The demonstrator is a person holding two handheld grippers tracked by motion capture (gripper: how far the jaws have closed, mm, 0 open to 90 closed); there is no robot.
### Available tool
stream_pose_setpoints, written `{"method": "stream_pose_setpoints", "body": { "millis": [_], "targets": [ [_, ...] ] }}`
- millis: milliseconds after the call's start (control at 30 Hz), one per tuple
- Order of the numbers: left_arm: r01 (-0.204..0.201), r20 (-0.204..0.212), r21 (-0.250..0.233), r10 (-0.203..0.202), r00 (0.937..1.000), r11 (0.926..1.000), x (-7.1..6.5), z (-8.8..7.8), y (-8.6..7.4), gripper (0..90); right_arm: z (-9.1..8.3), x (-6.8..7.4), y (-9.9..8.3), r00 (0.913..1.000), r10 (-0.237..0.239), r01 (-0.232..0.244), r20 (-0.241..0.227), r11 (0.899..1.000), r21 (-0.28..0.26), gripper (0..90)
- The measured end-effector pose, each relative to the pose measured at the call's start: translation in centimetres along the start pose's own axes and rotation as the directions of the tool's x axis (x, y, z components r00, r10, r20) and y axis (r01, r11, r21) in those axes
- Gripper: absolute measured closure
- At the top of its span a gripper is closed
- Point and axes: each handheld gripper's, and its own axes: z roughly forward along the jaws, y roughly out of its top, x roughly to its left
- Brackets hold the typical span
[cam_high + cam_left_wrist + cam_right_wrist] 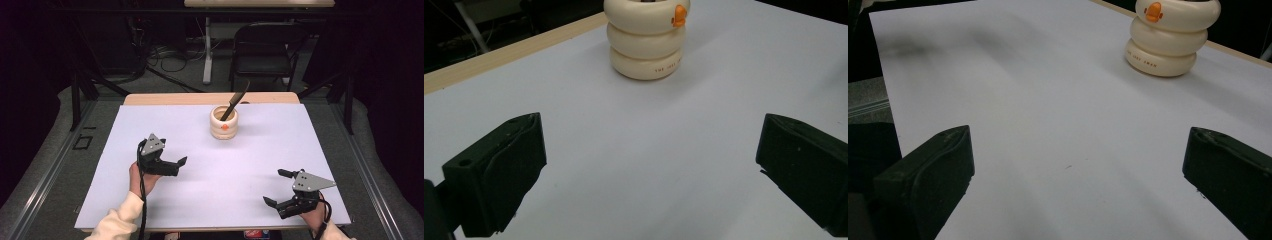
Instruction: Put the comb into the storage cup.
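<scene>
A cream holder (224,124) made of stacked rings, with a small orange duck mark, stands at the back centre of the white table top (150,125). A dark utensil handle (236,101) leans out of it to the right. My left gripper (179,166) rests at the front left, open and empty, pointing toward the holder (647,42). Its own view has the jaws (651,170) spread wide over bare white surface. At the front right, my right gripper (276,187) is open too. Its view puts the holder (1173,40) far off at the upper right, beyond its gripper (1078,175).
A strip of wooden table edge (210,98) runs behind the white surface. Beyond it stand a black folding chair (262,50) and a white table leg (207,50), with cables on the floor (170,60). Dark floor drops away on both sides.
</scene>
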Motion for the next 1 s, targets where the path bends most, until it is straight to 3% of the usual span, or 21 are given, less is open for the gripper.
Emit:
{"method": "stream_pose_setpoints", "body": {
  "millis": [1000],
  "targets": [
    [-0.009,-0.023,0.002,0.009,0.9997,1.0,-1.5,-3.6,-2.8,0.0,0.1,0.0,0.0,1.0,0.001,-0.001,-0.002,1.0,0.004,0.0]
  ]
}}
